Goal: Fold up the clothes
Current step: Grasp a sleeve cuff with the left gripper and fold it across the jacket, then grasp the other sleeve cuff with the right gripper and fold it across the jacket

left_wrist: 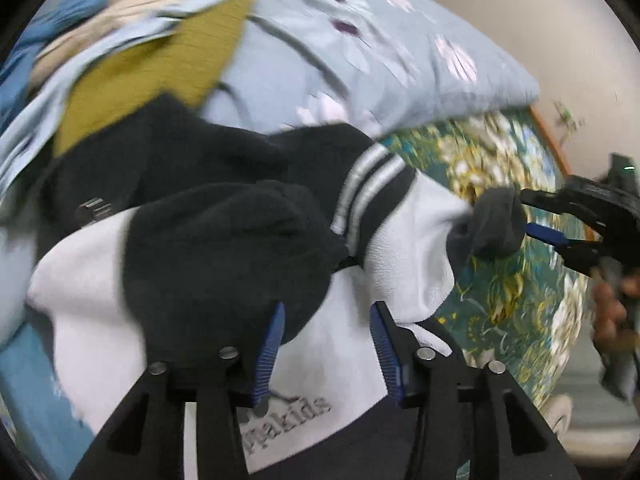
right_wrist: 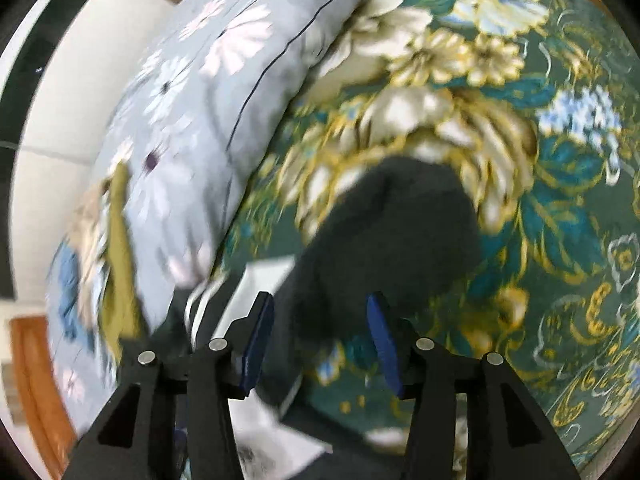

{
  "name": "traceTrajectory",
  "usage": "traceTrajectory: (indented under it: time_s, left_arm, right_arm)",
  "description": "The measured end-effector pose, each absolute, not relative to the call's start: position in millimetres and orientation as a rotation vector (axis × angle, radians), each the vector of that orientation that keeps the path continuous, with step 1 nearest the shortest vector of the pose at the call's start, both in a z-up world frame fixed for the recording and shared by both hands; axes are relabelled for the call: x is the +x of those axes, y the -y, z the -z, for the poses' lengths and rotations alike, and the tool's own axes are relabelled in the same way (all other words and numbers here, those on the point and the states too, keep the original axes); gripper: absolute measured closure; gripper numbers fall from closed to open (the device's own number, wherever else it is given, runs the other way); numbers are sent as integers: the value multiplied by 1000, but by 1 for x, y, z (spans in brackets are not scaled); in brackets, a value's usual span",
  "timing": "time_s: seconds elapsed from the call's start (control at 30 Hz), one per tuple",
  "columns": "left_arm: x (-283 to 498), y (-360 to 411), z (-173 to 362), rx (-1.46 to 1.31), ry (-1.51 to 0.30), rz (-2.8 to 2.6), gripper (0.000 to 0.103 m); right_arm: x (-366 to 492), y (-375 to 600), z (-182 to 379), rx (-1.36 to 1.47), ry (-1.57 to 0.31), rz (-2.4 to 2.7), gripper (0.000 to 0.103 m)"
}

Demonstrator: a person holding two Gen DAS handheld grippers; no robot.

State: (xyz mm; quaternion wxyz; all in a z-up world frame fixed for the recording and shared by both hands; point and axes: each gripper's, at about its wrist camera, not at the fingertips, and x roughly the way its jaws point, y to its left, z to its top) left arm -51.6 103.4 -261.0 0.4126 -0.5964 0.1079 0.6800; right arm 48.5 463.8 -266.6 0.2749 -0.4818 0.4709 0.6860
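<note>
The left gripper has its fingers wide, a black-and-white jacket bunched between and ahead of them. The right gripper, also spread, has the black sleeve between its fingers, above the floral bed.

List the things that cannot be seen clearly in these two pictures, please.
- Black-and-white fleece garment: the left wrist view's bottom edge and the left hand-held gripper cut off its printed word; only "kids" is readable.
- Right hand-held gripper: whether it pinches the dark cuff is unclear; the cloth hides its tips.
- Pile of yellow, beige and blue clothes: motion blur merges single items.
</note>
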Motion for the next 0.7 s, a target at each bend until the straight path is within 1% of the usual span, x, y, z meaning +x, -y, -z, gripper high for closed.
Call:
traceTrajectory:
  time_s: [0.13,0.3,0.33,0.37,0.4,0.43,0.47,0.5,0.6,0.67,0.7]
  left_arm:
    - [-70,-50,244,-1560,-161,-1812,46]
    - [-86,9,233,-1612,-138,-1913,45]
    - [-89,21,231,-1627,-124,-1928,44]
    - [-92,32,231,-1645,-106,-1942,44]
    - [-95,46,231,-1668,-78,-1960,44]
    - [-97,55,231,-1682,-55,-1974,44]
    - [-98,64,232,-1697,-27,-1987,44]
    - [-100,74,233,-1713,7,-2000,44]
    - [-103,95,234,-1752,113,-2031,44]
    - [-102,105,233,-1750,157,-2046,44]
    - [-103,110,232,-1749,169,-2053,44]
  right_arm:
    - [19,-489,277,-1313,-1230,-1713,51]
    - [9,-502,295,-1393,-1143,-1569,51]
    - [12,-503,296,-1399,-1135,-1551,52]
    - [17,-504,298,-1399,-1137,-1537,62]
    - [23,-505,299,-1398,-1138,-1523,76]
    - [28,-506,300,-1396,-1144,-1511,83]
    - [35,-506,301,-1387,-1167,-1504,94]
    - [42,-507,299,-1368,-1197,-1507,96]
    - [63,-506,277,-1232,-1293,-1598,97]
    - [68,-500,241,-1103,-1286,-1784,97]
    - [63,-493,223,-1085,-1241,-1876,97]
